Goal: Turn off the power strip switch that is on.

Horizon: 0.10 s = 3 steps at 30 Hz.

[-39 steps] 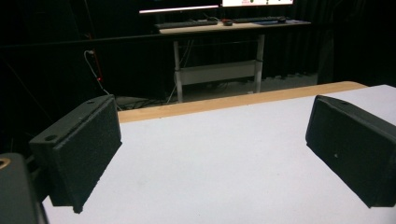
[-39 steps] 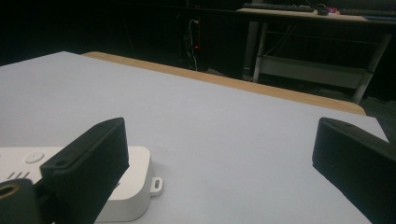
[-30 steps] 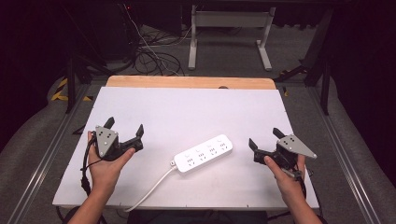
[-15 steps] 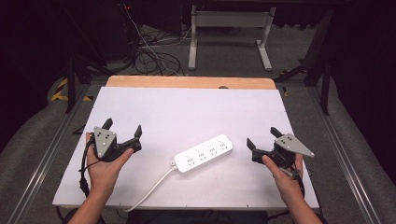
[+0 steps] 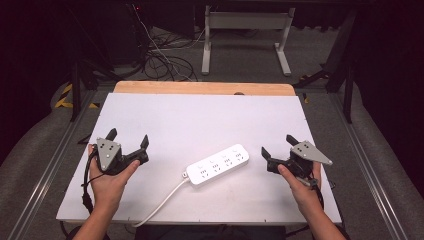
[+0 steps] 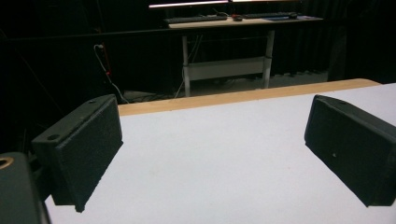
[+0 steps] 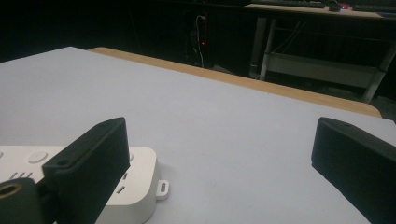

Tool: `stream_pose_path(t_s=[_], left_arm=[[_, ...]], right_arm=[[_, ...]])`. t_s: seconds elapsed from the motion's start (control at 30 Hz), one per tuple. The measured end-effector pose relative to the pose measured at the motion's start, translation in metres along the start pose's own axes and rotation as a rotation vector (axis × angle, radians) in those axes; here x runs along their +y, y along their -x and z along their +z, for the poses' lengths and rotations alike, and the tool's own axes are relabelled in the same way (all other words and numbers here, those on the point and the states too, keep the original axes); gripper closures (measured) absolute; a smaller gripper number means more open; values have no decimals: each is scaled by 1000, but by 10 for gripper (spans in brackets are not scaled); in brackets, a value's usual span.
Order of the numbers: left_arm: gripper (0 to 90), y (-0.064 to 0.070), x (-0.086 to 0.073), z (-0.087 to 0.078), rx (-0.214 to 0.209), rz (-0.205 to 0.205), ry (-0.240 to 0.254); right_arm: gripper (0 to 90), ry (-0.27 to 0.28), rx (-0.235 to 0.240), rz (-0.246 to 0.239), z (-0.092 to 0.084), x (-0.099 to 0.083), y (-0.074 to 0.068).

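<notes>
A white power strip lies slantwise near the middle front of the white table, its cord trailing off the front edge. The strip's end sits just behind the left jaw in the right gripper view. My left gripper is held at the table's left, open, with bare table between its jaws. My right gripper is held to the right of the strip, open and holding nothing.
A wooden strip runs along the table's far edge. Beyond it on the floor are tangled cables and a white desk frame. Metal rails flank the table on both sides.
Both hands have drifted slightly toward the front of the table. The jaws stay open and the power strip has not moved.
</notes>
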State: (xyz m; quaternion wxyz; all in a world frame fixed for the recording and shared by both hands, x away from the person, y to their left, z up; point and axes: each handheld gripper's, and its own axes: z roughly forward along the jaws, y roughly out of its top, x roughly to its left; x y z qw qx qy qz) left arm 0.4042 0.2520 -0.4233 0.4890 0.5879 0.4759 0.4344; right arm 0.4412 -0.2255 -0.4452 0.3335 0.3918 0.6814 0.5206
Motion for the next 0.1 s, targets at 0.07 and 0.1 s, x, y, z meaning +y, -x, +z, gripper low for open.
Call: stream_pose_path(t_s=[0.07, 0.1], left_arm=[[48, 0, 0, 0, 0, -1, 0], [48, 0, 0, 0, 0, -1, 1]], right_arm=[[45, 0, -2, 2, 0, 0, 0], [45, 1, -2, 2, 0, 0, 0]])
